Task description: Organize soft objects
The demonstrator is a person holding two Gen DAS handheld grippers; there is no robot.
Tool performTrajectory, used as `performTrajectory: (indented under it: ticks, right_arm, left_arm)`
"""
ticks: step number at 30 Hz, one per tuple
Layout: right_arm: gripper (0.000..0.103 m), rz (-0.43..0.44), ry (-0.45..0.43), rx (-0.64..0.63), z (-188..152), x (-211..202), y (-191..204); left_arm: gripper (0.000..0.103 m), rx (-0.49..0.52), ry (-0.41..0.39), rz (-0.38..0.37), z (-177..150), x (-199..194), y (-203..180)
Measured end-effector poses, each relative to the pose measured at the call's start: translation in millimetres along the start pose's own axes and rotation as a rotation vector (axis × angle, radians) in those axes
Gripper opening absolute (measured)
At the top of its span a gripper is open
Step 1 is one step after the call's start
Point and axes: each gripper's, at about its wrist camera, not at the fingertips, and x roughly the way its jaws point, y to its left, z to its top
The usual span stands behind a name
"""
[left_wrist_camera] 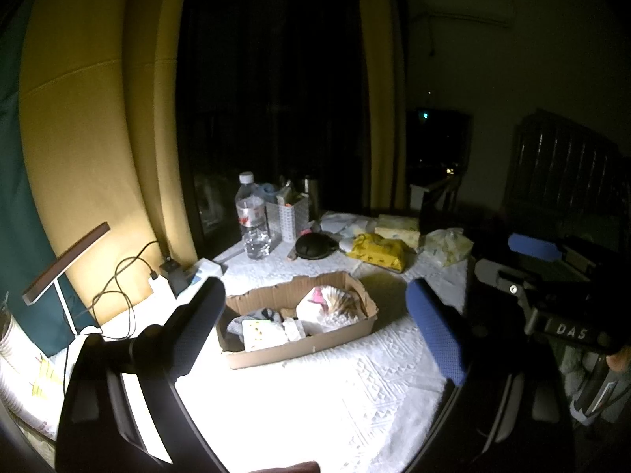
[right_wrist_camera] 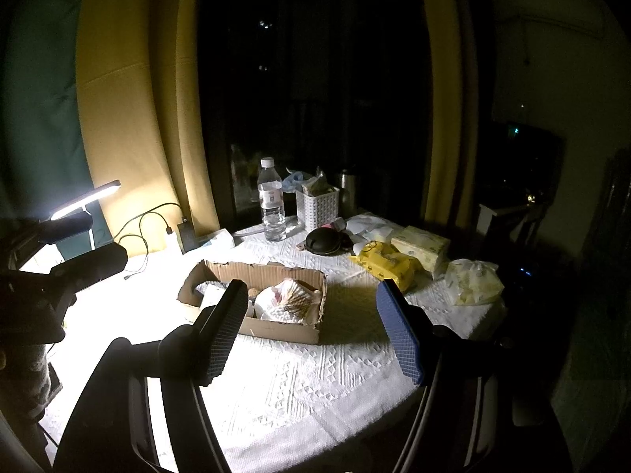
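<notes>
An open cardboard box (left_wrist_camera: 299, 349) (right_wrist_camera: 276, 329) sits mid-table. It holds a white bundle with pink in it (left_wrist_camera: 327, 307) (right_wrist_camera: 288, 301), grey socks and a small white pack. Behind it to the right lie a yellow wipes pack (left_wrist_camera: 378, 252) (right_wrist_camera: 386, 264), a pale tissue pack (left_wrist_camera: 398, 230) (right_wrist_camera: 422, 250) and a crumpled pale bag (left_wrist_camera: 449, 244) (right_wrist_camera: 473, 282). My left gripper (left_wrist_camera: 315, 287) hovers open in front of the box, nothing between its fingers. My right gripper (right_wrist_camera: 311, 287) is also open and empty, near the box's right end.
A water bottle (left_wrist_camera: 252, 216) (right_wrist_camera: 272, 201), a white basket (left_wrist_camera: 290, 213) (right_wrist_camera: 319, 207) and a black round pouch (left_wrist_camera: 313, 246) (right_wrist_camera: 325, 242) stand behind the box. A lit desk lamp (left_wrist_camera: 67, 264) (right_wrist_camera: 86, 199), cables and a charger (left_wrist_camera: 173, 276) are at the left. The table's right edge falls into darkness.
</notes>
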Motion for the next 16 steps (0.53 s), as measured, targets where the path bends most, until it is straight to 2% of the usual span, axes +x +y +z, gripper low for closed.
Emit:
performTrajectory:
  ticks: [16]
  right_arm:
    - [0.071, -0.004, 0.003, -0.001, 0.5, 3.1, 0.0]
  left_arm:
    - [0.094, 0.006, -0.001, -0.007, -1.2, 0.4, -3.3]
